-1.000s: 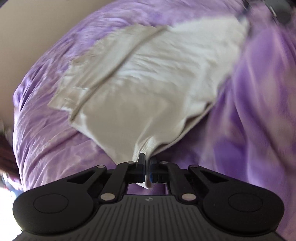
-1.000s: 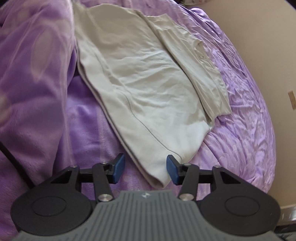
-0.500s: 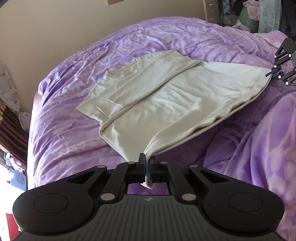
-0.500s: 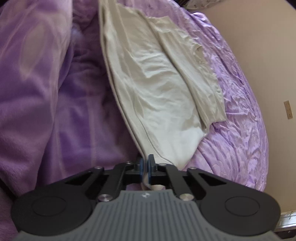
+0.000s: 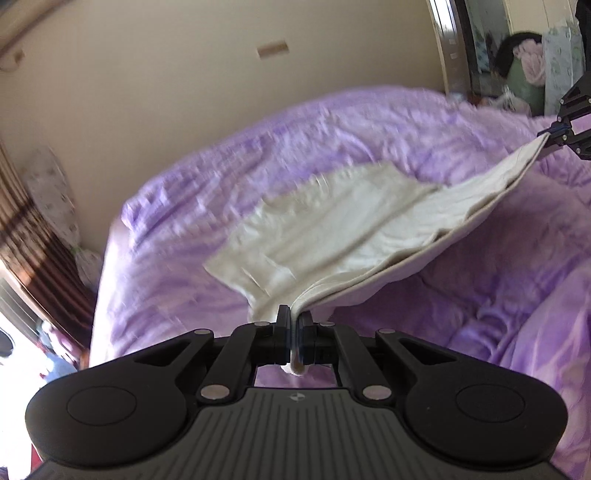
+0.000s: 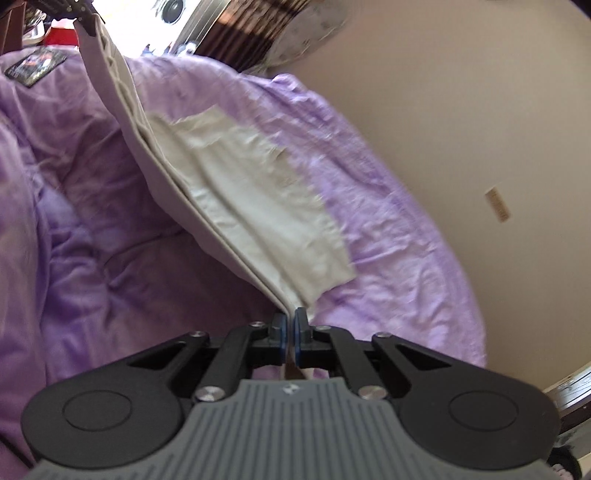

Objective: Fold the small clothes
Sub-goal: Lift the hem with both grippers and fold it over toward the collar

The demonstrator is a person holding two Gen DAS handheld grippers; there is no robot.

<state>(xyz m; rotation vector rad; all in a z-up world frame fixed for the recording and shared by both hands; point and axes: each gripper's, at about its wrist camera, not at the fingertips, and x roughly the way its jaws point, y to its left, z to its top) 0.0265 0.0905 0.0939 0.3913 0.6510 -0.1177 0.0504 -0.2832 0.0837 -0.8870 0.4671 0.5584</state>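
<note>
A cream long-sleeved top lies partly on a purple bedspread, its near hem edge lifted off the bed. My left gripper is shut on one hem corner. My right gripper is shut on the other hem corner and also shows at the right edge of the left wrist view. The left gripper shows at the top left of the right wrist view. The hem is stretched taut between the two. The far part of the top still rests on the bed.
A bunched purple blanket lies beside the top on the near side. A beige wall runs behind the bed. Striped curtains and a bright window are at the left. Clutter stands beyond the bed's far end.
Both grippers have risen and lifted the hem off the bed. The right gripper, open one second ago, closed on its corner. The views now tilt up toward the wall.
</note>
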